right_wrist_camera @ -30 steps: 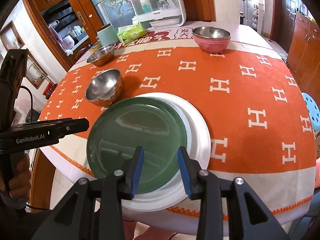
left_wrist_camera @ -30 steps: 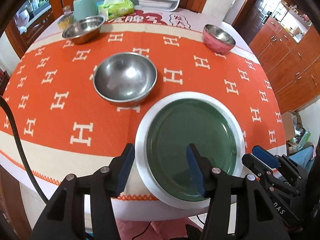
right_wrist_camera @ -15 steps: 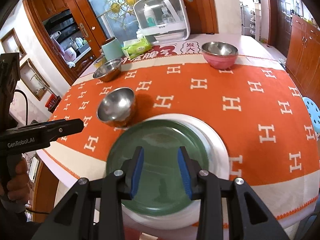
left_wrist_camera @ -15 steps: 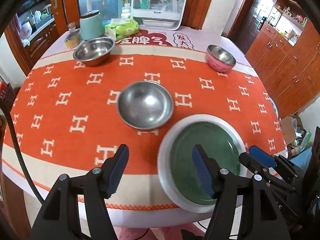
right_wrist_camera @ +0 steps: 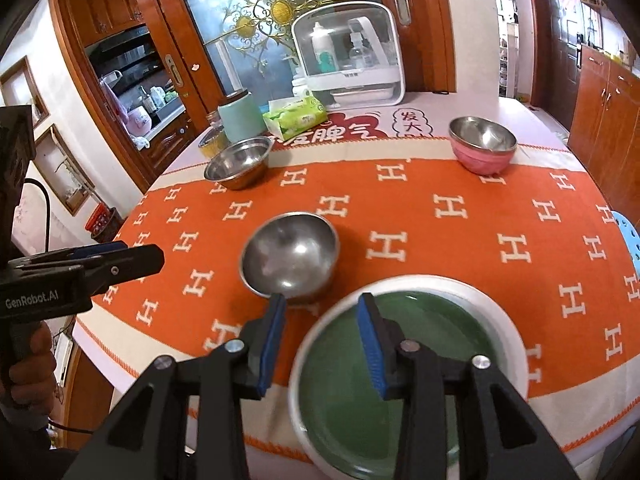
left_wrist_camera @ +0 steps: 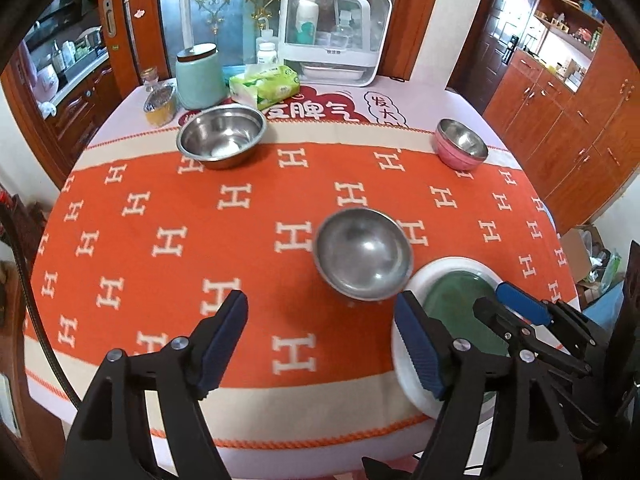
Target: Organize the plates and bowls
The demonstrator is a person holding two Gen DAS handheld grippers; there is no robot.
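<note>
My left gripper (left_wrist_camera: 320, 344) has its fingers (left_wrist_camera: 222, 336) spreading apart, nothing between them, only the orange cloth (left_wrist_camera: 160, 216) of the worktop below. My right gripper (right_wrist_camera: 322, 346) is opening too; its fingers (right_wrist_camera: 370, 344) hang empty over the near-left edge of the green plate (right_wrist_camera: 432, 344), not touching it as far as I can see. That green plate lies nested inside the white plate (right_wrist_camera: 508, 320), both at the near edge of the worktop. Just beyond them, close by the white rim, stands the steel bowl (right_wrist_camera: 290, 256), upright and empty. Farther back on the left sits a wider steel basin (left_wrist_camera: 221, 136), and at the far right the pink bowl (left_wrist_camera: 461, 148) with a steel lining. Behind the basin I see a pale green canister (left_wrist_camera: 200, 76), a tissue pack (left_wrist_camera: 266, 86) and a white bottle cabinet (left_wrist_camera: 334, 44).
</note>
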